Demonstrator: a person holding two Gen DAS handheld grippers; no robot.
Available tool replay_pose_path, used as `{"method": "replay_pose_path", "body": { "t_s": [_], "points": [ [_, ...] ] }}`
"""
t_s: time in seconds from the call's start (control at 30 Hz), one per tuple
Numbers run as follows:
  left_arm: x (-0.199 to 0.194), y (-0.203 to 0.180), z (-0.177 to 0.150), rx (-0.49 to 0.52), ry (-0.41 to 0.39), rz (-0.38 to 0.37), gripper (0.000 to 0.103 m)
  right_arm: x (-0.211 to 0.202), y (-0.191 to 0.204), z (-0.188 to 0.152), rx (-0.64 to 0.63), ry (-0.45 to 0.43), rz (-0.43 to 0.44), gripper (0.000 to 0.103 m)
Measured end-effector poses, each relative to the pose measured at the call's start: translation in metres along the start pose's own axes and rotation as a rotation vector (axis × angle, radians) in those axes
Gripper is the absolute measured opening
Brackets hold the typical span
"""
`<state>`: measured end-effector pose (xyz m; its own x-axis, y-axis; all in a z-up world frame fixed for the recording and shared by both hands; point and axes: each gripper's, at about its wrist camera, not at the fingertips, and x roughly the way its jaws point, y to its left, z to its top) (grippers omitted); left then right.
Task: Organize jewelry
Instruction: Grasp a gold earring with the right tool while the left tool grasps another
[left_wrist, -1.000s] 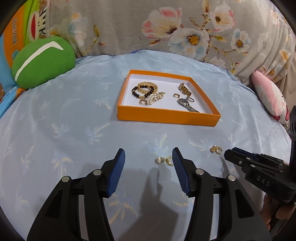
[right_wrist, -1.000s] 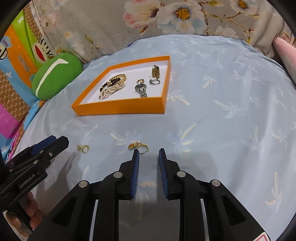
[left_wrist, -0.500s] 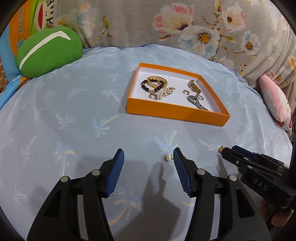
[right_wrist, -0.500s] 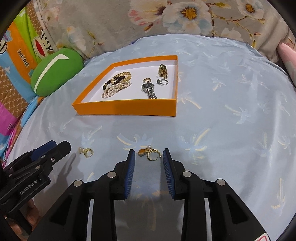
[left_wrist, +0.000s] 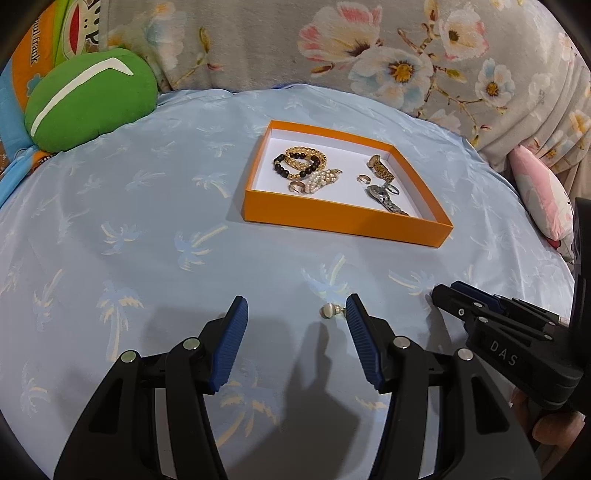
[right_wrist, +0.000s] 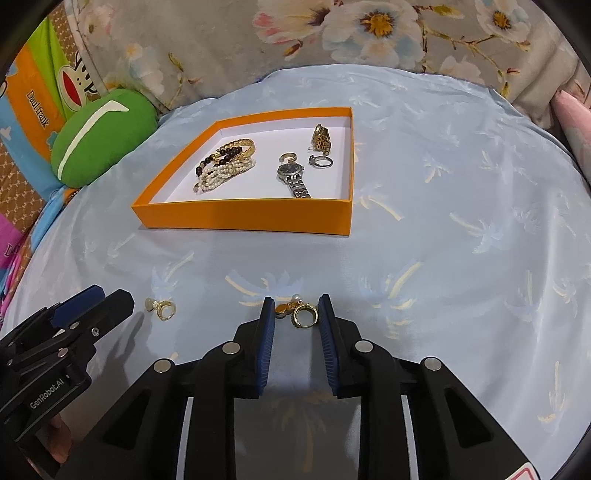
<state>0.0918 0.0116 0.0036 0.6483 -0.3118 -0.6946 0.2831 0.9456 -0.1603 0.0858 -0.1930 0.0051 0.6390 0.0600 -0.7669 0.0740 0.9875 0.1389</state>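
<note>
An orange tray (left_wrist: 343, 219) (right_wrist: 240, 218) on the blue palm-print cloth holds bead bracelets (left_wrist: 301, 164), a silver watch (right_wrist: 293, 177), rings and a gold clasp. My left gripper (left_wrist: 295, 314) is open; a small pearl earring (left_wrist: 328, 311) lies on the cloth just inside its right fingertip. It also shows in the right wrist view (right_wrist: 161, 307). My right gripper (right_wrist: 295, 314) is open, its jaws on either side of a gold hoop earring with a pearl (right_wrist: 301, 312), not closed on it.
A green cushion (left_wrist: 88, 98) sits at the back left, a pink one (left_wrist: 541, 195) at the right. Floral fabric (left_wrist: 369, 48) rises behind the cloth. Each gripper shows in the other's view, the right (left_wrist: 517, 339) and the left (right_wrist: 66, 325).
Both grippers have moved forward and down to the loose earrings. The right jaws have opened wider and now straddle the gold hoop. The pearl earring now lies by the left gripper's right fingertip.
</note>
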Motion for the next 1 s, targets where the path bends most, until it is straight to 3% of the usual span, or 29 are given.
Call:
{"method": "replay_pose_path", "body": {
  "t_s": [0.03,0.3,0.67,0.9,0.97,1.0],
  "points": [
    [0.001,-0.001,-0.001,0.007,0.007,-0.011,0.053,0.0,-0.002,-0.001,0.008,0.002,0.003,0.012],
    [0.009,-0.018,-0.004,0.083,0.073,-0.05,0.056,-0.004,-0.005,-0.004,0.025,-0.001,0.012,0.012],
    [0.021,-0.037,0.0,0.124,0.082,0.011,0.055,-0.008,-0.009,-0.007,0.045,-0.008,0.022,0.012],
    [0.023,-0.038,0.003,0.118,0.078,0.004,0.02,-0.008,-0.012,-0.007,0.057,-0.008,0.032,0.012],
    [0.023,-0.036,0.003,0.107,0.077,-0.01,0.02,-0.008,-0.012,-0.007,0.057,-0.008,0.032,0.012],
    [0.022,-0.036,0.003,0.104,0.076,-0.015,0.01,-0.008,-0.012,-0.007,0.057,-0.009,0.033,0.012]
  ]
}}
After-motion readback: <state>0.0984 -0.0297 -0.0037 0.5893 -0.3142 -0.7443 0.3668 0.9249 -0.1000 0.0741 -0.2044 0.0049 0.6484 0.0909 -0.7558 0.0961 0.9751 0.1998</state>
